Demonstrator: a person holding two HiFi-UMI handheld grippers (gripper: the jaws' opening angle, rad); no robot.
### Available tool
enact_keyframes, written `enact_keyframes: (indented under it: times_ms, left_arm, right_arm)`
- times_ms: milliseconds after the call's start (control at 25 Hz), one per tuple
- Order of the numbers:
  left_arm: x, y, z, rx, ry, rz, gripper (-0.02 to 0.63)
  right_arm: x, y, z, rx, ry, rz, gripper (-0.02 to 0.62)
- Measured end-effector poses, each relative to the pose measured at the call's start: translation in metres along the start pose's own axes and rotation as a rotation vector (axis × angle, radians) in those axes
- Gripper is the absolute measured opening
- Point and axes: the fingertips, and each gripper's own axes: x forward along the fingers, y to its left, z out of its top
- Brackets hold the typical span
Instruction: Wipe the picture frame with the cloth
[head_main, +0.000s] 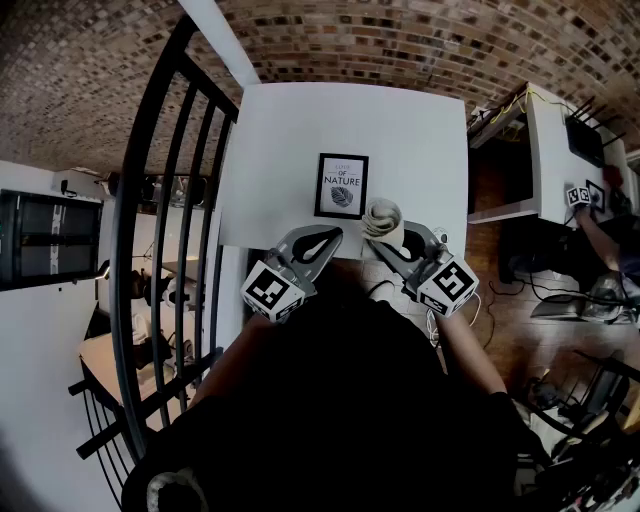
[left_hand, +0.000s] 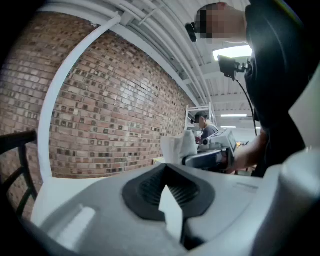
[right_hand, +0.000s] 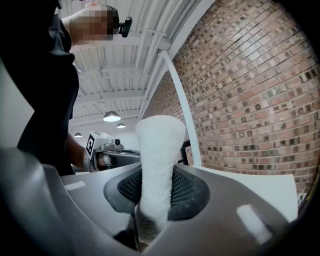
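A black picture frame (head_main: 341, 186) with a leaf print is on the white table (head_main: 300, 140), just beyond both grippers. My right gripper (head_main: 388, 240) is shut on a rolled white cloth (head_main: 382, 218), which sticks up out of its jaws (right_hand: 157, 160) to the right of the frame's lower corner. In the left gripper view the cloth (left_hand: 179, 146) and right gripper (left_hand: 212, 157) show ahead. My left gripper (head_main: 322, 243) sits near the table's front edge below the frame; its tips (left_hand: 167, 167) meet with nothing between them.
A black metal railing (head_main: 170, 210) runs along the table's left side. To the right are a wooden floor with cables (head_main: 520, 290), a white desk (head_main: 560, 150) and another person (head_main: 605, 235). A brick wall stands behind the table.
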Motion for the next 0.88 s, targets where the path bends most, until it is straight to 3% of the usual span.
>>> enact_keyframes:
  times_ms: [240, 480, 680, 880]
  left_arm:
    - [-0.022, 0.079, -0.004, 0.042, -0.011, -0.042, 0.000]
    - [-0.037, 0.147, 0.003, 0.045, -0.029, -0.109, 0.000]
    - [-0.041, 0.172, -0.001, 0.007, -0.010, -0.133, 0.000]
    - [-0.039, 0.185, -0.010, -0.006, -0.009, -0.095, 0.000]
  right_arm:
    - [0.081, -0.010, 0.001, -0.006, 0.026, -0.034, 0.101]
    - [0.147, -0.031, -0.002, 0.034, 0.071, -0.135, 0.101]
    - [0.166, -0.056, -0.032, 0.095, 0.161, -0.228, 0.101]
    - [0.178, -0.085, -0.068, 0.182, 0.270, -0.253, 0.101]
